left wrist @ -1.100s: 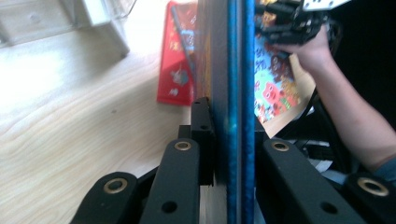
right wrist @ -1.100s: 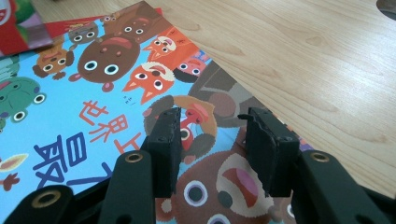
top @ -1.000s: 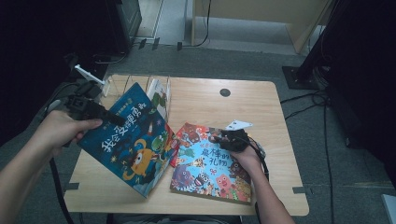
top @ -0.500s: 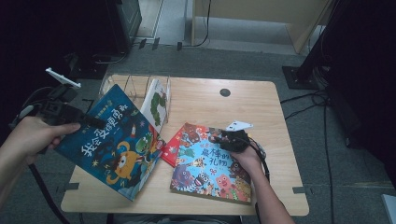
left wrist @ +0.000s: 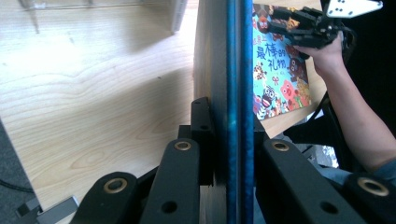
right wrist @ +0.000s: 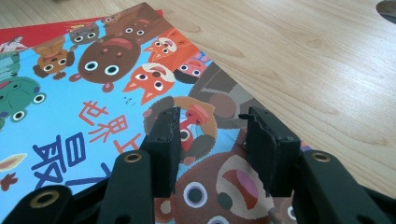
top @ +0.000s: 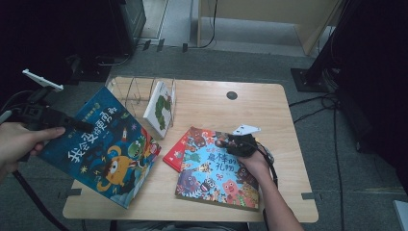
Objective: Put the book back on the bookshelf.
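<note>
1. Left gripper (top: 72,126) was clamped on the blue picture book (top: 103,147), tilted at the tabletop's (top: 211,103) nine o'clock edge.
2. Right gripper (right wrist: 212,140), its two sides apart, rested over the animal picture book (top: 219,168); it should steady that.
3. Best slot the blue book upright into the wire rack (top: 139,91) at eleven o'clock.

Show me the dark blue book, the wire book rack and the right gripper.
dark blue book (top: 103,144), high view, front cover.
wire book rack (top: 137,89), high view, a divider.
right gripper (right wrist: 212,135), right gripper view, between its fingertips.
</note>
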`<control>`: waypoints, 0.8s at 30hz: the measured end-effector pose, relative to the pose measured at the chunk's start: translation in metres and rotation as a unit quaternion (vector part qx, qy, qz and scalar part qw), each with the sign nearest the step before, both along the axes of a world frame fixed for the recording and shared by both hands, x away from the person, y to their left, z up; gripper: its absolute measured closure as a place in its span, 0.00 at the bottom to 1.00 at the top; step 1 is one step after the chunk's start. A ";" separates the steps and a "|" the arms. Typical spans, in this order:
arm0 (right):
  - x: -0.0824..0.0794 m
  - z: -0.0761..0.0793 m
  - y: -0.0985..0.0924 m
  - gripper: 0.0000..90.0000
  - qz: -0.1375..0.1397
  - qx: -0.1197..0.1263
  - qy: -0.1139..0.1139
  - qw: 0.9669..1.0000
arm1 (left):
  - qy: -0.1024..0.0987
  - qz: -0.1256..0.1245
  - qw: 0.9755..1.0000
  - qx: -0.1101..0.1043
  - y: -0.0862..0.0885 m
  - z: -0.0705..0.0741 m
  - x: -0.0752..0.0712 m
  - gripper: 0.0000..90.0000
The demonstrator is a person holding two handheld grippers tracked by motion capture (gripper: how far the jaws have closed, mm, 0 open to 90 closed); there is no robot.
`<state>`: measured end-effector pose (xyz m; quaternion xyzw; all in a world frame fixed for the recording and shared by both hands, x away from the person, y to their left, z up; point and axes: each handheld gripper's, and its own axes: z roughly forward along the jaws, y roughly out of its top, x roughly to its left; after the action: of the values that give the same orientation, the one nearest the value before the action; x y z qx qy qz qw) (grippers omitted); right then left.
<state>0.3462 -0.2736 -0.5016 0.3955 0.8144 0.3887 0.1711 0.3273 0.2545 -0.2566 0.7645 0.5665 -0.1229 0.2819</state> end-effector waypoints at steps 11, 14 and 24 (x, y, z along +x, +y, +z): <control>0.000 0.000 0.000 0.61 0.000 0.000 0.000 1.000 | 0.003 0.048 0.999 0.015 0.029 -0.002 0.020 0.92; 0.000 0.000 0.000 0.61 0.001 0.000 0.000 1.000 | 0.004 0.063 0.998 0.022 0.037 -0.001 0.027 0.92; 0.000 0.000 0.000 0.61 0.000 0.001 0.001 1.000 | 0.002 0.107 0.994 0.031 0.055 0.001 0.048 0.92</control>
<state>0.3463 -0.2736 -0.5016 0.3958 0.8142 0.3894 0.1699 0.3750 0.3091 -0.2553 0.7079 0.6490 -0.0758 0.2682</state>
